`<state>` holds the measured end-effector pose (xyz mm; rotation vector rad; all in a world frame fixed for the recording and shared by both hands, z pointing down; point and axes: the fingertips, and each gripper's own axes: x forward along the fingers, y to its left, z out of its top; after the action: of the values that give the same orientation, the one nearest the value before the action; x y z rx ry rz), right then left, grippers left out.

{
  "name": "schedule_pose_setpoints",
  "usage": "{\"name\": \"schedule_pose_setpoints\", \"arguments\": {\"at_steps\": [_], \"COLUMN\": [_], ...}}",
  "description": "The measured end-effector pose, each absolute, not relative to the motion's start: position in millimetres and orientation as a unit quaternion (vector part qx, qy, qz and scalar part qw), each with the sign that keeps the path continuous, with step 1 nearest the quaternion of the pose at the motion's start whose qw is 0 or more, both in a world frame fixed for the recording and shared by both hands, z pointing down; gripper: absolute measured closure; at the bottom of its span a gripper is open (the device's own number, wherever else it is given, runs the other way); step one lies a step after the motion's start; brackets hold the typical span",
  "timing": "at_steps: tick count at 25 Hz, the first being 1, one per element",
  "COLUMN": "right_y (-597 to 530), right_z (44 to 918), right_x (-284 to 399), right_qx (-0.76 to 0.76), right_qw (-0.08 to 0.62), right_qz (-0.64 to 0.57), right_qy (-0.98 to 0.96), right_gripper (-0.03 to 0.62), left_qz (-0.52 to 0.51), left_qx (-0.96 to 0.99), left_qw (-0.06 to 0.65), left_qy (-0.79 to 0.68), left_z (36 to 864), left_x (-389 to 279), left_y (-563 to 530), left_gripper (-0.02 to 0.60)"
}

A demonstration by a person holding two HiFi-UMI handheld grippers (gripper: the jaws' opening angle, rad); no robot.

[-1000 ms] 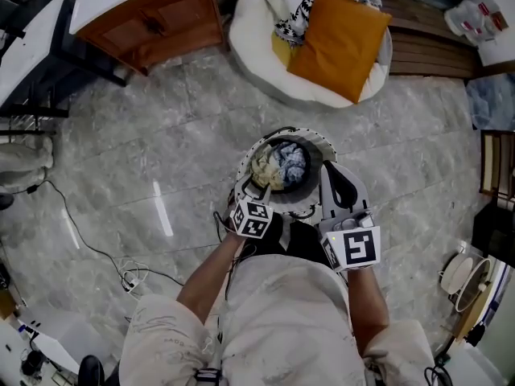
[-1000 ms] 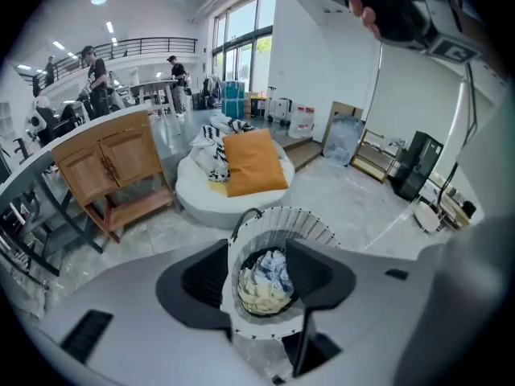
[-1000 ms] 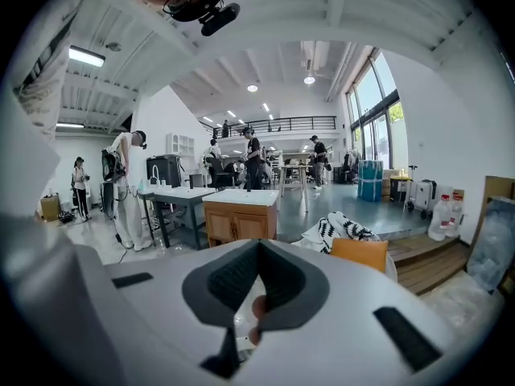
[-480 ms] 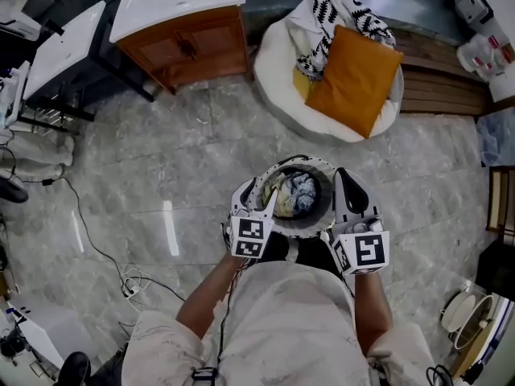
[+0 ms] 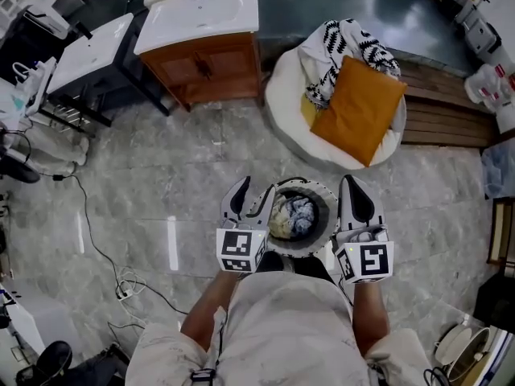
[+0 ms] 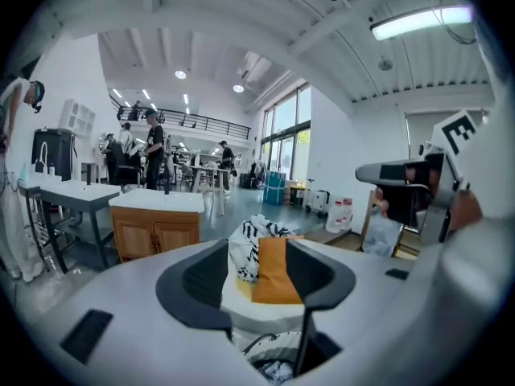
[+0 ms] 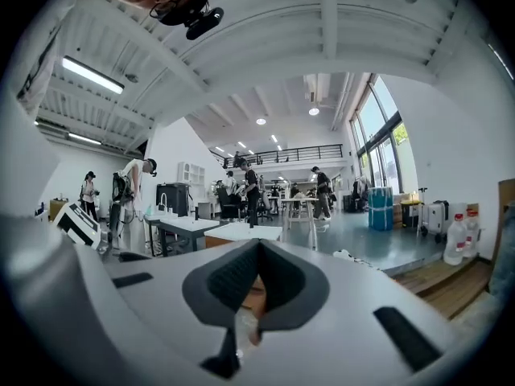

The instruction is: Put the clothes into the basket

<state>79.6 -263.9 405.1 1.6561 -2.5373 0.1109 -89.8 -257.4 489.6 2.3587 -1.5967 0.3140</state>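
A round white basket [image 5: 331, 217] with a black pattern stands on the marble floor at my feet, with bundled clothes [image 5: 291, 215] lying inside it. My left gripper [image 5: 248, 196] hovers at the basket's left rim, open and empty. In the left gripper view its jaws [image 6: 257, 273] frame a black-and-white patterned cloth [image 6: 253, 236] draped over an orange cushion [image 6: 272, 273]. The basket's clothes [image 6: 275, 370] show below. My right gripper [image 5: 357, 201] hangs at the basket's right side, shut with nothing held. Its tips [image 7: 257, 252] meet in the right gripper view.
A white beanbag [image 5: 283, 95] ahead carries the orange cushion [image 5: 358, 111] and the patterned cloth [image 5: 348, 43]. A wooden cabinet with a white basin [image 5: 211, 55] and a white table [image 5: 88, 51] stand at far left. Cables [image 5: 121, 280] trail on the floor; a wooden bench [image 5: 442, 111] lies right.
Both grippers have risen from the basket, the left one much more, swinging from pointing down to nearly level. The head view has tilted toward the beanbag.
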Motion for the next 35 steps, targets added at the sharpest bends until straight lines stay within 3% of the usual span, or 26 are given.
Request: {"name": "schedule_pose_setpoints", "arguments": {"at_steps": [12, 26, 35], "right_y": [-269.5, -274.7, -274.1], "right_z": [318.8, 289.2, 286.2], "right_x": [134.4, 160.7, 156.5], "right_qx": [0.571, 0.585, 0.58], "right_qw": [-0.008, -0.03, -0.032], "right_qz": [-0.025, -0.051, -0.055], "right_qy": [-0.82, -0.809, -0.812], "right_gripper": [0.606, 0.606, 0.606], "left_qz": [-0.005, -0.014, -0.024], "left_qx": [0.809, 0.801, 0.793], "left_qw": [0.044, -0.001, 0.012], "left_qy": [-0.587, -0.598, -0.609], "left_z": [353.8, 307.8, 306.0], "left_x": [-59.5, -64.9, -68.3], "left_y": [-268.5, -270.1, -267.0], "left_gripper": [0.36, 0.362, 0.487]}}
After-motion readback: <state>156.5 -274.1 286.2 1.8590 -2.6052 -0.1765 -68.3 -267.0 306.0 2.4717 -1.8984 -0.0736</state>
